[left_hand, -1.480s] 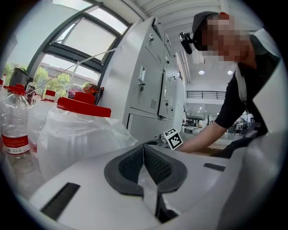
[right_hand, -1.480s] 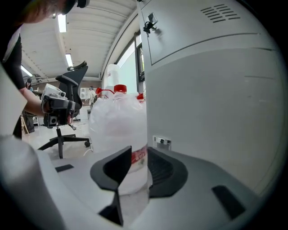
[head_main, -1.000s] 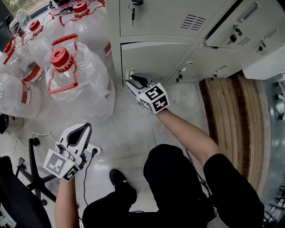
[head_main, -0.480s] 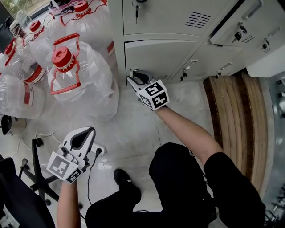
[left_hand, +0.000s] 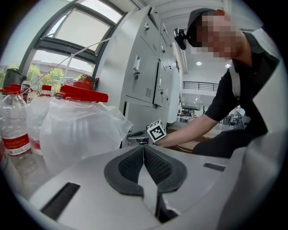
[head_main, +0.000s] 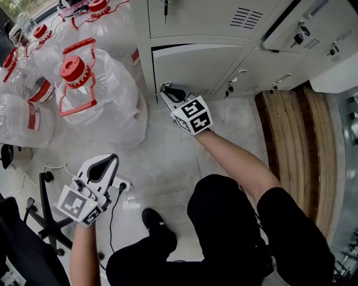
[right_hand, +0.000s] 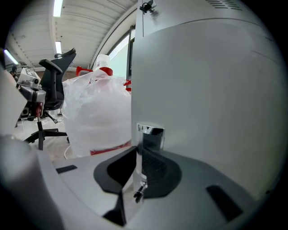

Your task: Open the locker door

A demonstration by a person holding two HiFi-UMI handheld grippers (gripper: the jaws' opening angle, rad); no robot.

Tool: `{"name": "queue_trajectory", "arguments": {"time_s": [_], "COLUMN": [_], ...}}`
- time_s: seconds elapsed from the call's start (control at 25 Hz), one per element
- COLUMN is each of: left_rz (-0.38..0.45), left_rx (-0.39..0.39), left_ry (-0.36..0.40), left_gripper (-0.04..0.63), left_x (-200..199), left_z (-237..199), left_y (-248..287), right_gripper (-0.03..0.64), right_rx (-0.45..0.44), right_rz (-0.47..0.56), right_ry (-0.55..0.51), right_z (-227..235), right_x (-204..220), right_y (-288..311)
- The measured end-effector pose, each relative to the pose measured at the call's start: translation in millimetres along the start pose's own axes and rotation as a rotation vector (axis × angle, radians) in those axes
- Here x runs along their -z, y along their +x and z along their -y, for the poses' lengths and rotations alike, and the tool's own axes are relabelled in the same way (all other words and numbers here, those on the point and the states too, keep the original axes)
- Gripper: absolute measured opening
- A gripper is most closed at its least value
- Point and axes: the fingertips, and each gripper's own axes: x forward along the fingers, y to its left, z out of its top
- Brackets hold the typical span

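The lower grey locker door (head_main: pixel 196 64) stands shut, with a small chrome handle (head_main: pixel 164 87) at its left edge. My right gripper (head_main: pixel 168 92) is at that handle. In the right gripper view the handle (right_hand: pixel 150 134) sits between the dark pads (right_hand: pixel 157 168), the right gripper (right_hand: pixel 143 155) is closing its jaws on it, and the pads touch its thin plate. The door face (right_hand: pixel 211 90) fills the right of that view. My left gripper (head_main: pixel 103 166) hangs low over the floor, far from the locker. Its pads (left_hand: pixel 155 164) meet, so the left gripper (left_hand: pixel 144 155) is shut and holds nothing.
Large water bottles with red caps in plastic bags (head_main: pixel 92 89) crowd the floor left of the locker. A power strip (head_main: pixel 120 184) and a chair base (head_main: pixel 45 223) lie near my left gripper. A wooden bench (head_main: pixel 293 145) stands at the right. Other locker doors (head_main: pixel 196 17) are above.
The right gripper has stayed at the door handle and its jaws have narrowed around it. The left gripper has barely shifted. The door has not moved.
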Motion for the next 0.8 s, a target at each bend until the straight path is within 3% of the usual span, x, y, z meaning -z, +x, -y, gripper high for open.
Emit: {"name": "queue_trajectory", "arguments": {"time_s": [0.8], "left_rz": [-0.074], "left_rx": [0.127], "left_ry": [0.079], "left_gripper": [0.015], "left_x": [9.9], "left_z": [21.8], "left_y": [54.3], "right_gripper": [0.049], "right_rx": [-0.132], "right_rz": [-0.016], "right_ry": [-0.085], "right_z": [-25.6], "right_x": [17.6], "right_y": [-43.4]}}
